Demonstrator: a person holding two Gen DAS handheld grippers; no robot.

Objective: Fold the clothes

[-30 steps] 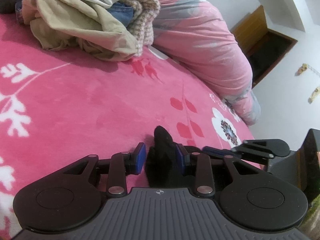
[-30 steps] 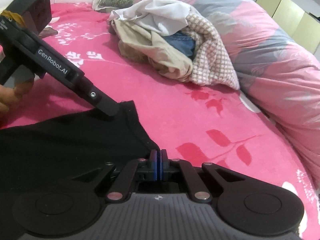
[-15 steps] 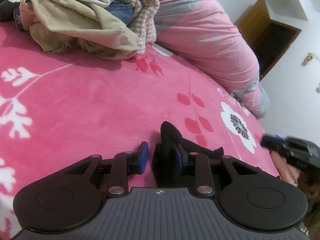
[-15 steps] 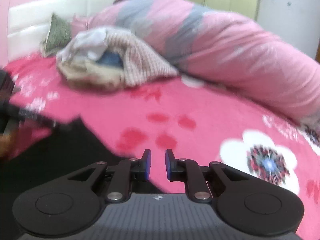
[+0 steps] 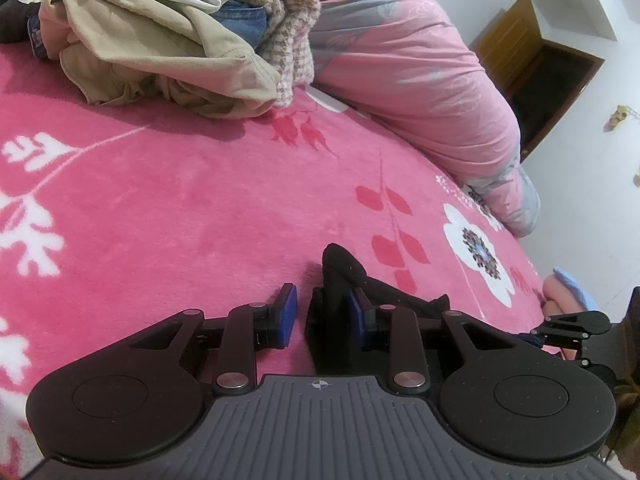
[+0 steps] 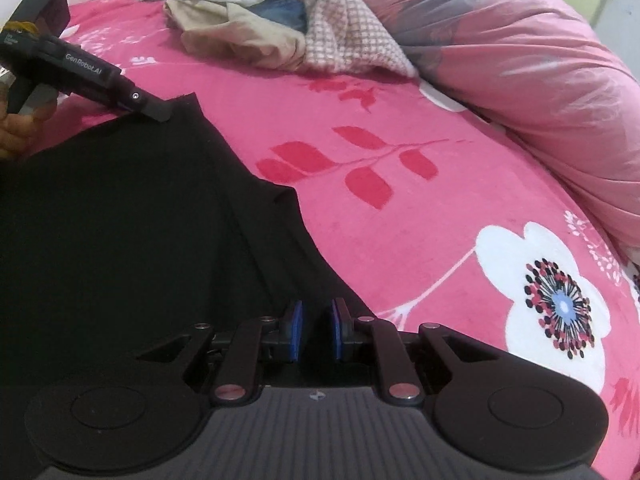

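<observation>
A black garment (image 6: 120,216) lies spread on the pink floral bed cover (image 6: 400,184). My left gripper (image 5: 322,312) is open, with a raised corner of the black garment (image 5: 340,276) standing between its blue pads, against the right pad. In the right wrist view the left gripper (image 6: 158,110) sits at the garment's far corner. My right gripper (image 6: 316,328) is open with a narrow gap, over the garment's near right edge. It also shows at the right edge of the left wrist view (image 5: 576,320).
A pile of unfolded clothes (image 5: 172,36) lies at the back of the bed, beige, white, denim and checked pieces (image 6: 280,20). A rolled pink and grey duvet (image 6: 520,60) runs along the right side. A wooden door (image 5: 532,80) is beyond it.
My right gripper opened, let go of the black garment, swung away to the right and came back to its near right edge. My left gripper stayed open at the corner.
</observation>
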